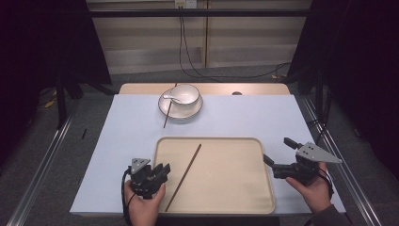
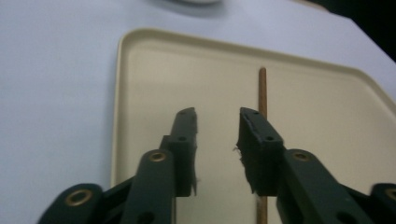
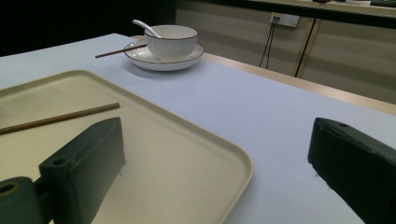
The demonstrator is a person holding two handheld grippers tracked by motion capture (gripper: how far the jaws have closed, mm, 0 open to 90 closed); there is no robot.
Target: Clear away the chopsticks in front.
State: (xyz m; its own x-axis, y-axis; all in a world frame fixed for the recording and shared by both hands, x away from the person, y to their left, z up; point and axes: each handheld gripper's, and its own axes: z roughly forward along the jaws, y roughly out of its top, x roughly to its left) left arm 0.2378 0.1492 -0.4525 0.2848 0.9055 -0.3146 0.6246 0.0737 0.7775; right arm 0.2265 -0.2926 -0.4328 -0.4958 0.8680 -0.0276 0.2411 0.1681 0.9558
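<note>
L gripper (image 2: 217, 135): jaws parted a bit, nothing between the pads; the chopstick (image 2: 262, 93) lies flat on the tray (image 2: 140, 84) just past the right-hand jaw, partly hidden under it, not touched. In the high view the L gripper (image 1: 162, 170) sits at the tray's 8 o'clock edge, held by the left hand (image 1: 143, 207), w/ the chopstick (image 1: 183, 177) running diagonally from abt 12 o'clock near tray centre down to the 7 o'clock rim, its low end just beside the gripper. R gripper (image 1: 277, 153): jaws spread wide, empty, hovering over the tray's 3 o'clock edge w/ one jaw over the tray (image 3: 187, 140) and the other over the table (image 3: 280, 121); right hand (image 1: 313, 186) behind it. Farther out, at the table's 12 o'clock: a bowl (image 1: 185, 94) w/ a spoon (image 1: 171, 98) in it stands on a plate (image 1: 175, 112), and a second chopstick (image 1: 167, 114) rests on the plate's rim at 8 o'clock, well apart from the tray.
</note>
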